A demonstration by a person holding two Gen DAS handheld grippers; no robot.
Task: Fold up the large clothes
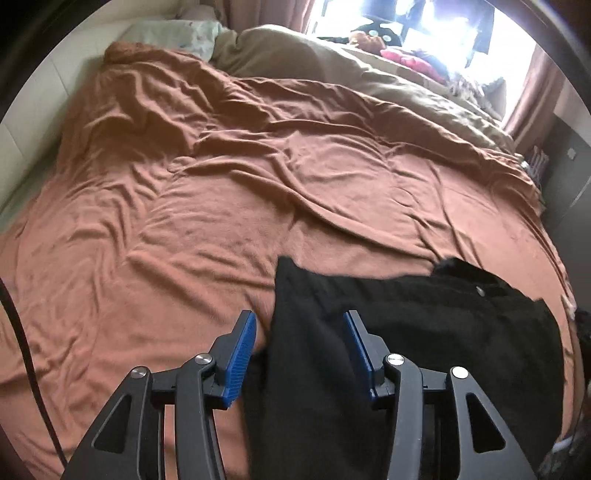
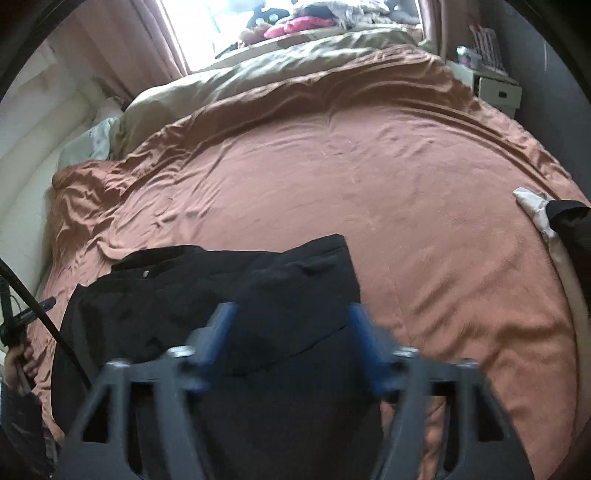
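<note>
Black garment (image 1: 424,332) lies on the near part of the bed, partly folded, spread flat over the rust-brown blanket (image 1: 203,192). A small metal snap button (image 1: 480,291) shows on its upper layer near the far edge. From the right wrist view the garment (image 2: 207,295) has one folded flap lying over the rest, its corner reaching furthest up the bed.

Left tongs (image 1: 300,326): blue pads stand apart, a strip of the black cloth running up between them, pads not pressing on it. Right tongs (image 2: 290,314): blurred, blue pads wide apart above the folded flap, nothing gripped.

Blanket is heavily creased and covers most of the bed. Beyond it an olive-tan duvet (image 1: 332,62) is bunched along the far side, with a pale pillow (image 1: 173,31) at the far left by the cream headboard (image 1: 37,122). A bright window (image 2: 229,29) sits behind, with pink curtains (image 2: 122,40) and a cluttered sill. At the right bed edge a white cloth (image 2: 533,206) lies beside a dark one. A hand (image 2: 18,363) shows at the left rim of the right wrist view, and a black cable (image 2: 44,325) crosses there.
</note>
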